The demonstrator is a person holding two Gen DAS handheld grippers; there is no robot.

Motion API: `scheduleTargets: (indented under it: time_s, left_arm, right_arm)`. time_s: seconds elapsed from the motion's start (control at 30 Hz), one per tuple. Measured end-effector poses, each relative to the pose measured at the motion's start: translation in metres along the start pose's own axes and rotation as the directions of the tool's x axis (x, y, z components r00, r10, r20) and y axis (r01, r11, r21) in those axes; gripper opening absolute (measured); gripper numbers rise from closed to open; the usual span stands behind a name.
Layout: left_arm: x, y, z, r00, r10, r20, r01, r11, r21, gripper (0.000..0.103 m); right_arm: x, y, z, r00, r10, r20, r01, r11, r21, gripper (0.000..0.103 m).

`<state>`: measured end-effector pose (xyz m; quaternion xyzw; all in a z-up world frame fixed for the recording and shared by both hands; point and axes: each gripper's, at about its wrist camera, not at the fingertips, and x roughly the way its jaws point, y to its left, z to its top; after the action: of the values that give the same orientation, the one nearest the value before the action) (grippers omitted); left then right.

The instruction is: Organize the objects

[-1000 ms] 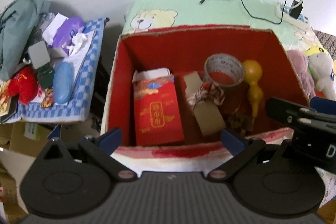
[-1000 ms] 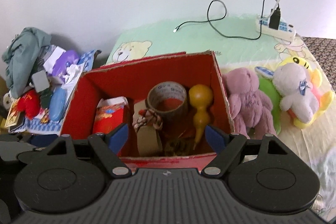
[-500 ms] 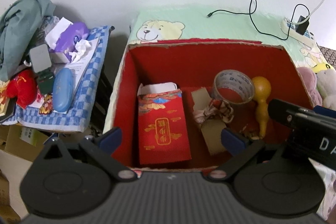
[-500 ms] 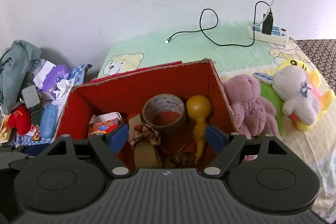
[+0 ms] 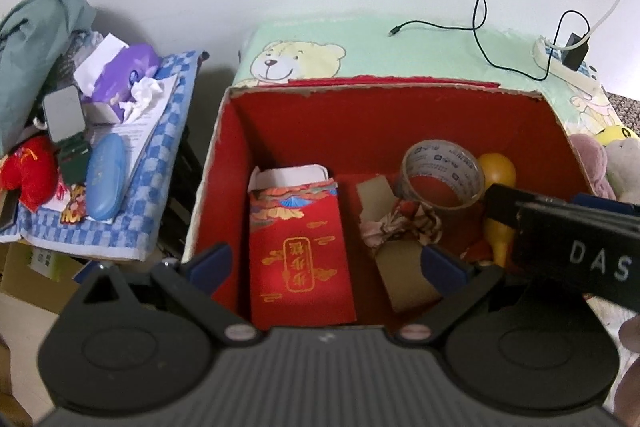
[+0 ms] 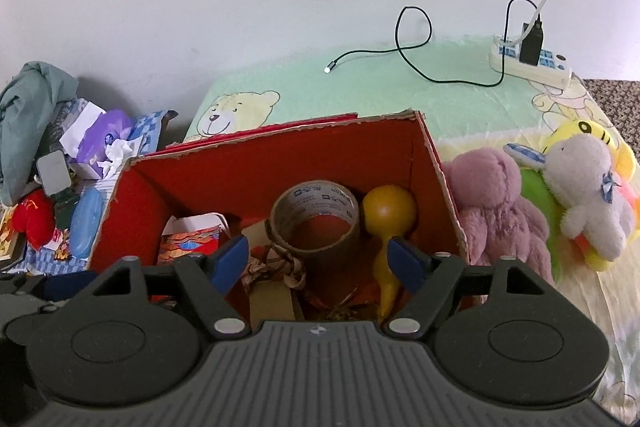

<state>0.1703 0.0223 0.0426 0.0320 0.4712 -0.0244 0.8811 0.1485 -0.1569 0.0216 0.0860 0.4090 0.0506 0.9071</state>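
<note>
Left gripper (image 5: 326,263): we hold it over the red box (image 5: 280,115) — jaws spread, nothing between them
Right gripper (image 6: 316,261): jaws spread but just been narrowing; nothing pinched
Box contents: we see red envelope (image 5: 302,247) left; tape roll (image 6: 316,217) touching yellow gourd (image 6: 388,223) right

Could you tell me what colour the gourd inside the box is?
Yellow-orange; the gourd shows best in the right wrist view.
</note>
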Motion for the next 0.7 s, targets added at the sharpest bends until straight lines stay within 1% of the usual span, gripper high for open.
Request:
scheduleTargets:
  time_s: [0.27,0.4,0.5,0.7]
  left_arm:
    - [0.009,-0.004,-0.003,0.999,0.016,-0.030,-0.016,1.000,0.005,0.101]
    - [0.010,-0.013,-0.003,0.999,0.035,-0.029,-0.034,0.999,0.034,0.101]
    - [0.012,-0.018,-0.003,0.999,0.025,-0.032,-0.023,0.999,0.044,0.101]
    - [0.016,-0.024,-0.003,0.998,0.028,-0.048,-0.026,0.999,0.043,0.101]
  right_arm:
    - [0.007,-0.007,0.000,1.000,0.023,-0.013,-0.022,1.000,0.011,0.076]
    - [0.008,-0.010,-0.001,0.999,0.033,-0.018,-0.033,0.999,0.005,0.073]
    - [0.009,-0.013,-0.002,0.999,0.030,-0.015,-0.029,1.000,0.008,0.072]
    - [0.010,-0.019,0.000,0.999,0.039,-0.020,-0.039,0.999,0.014,0.070]
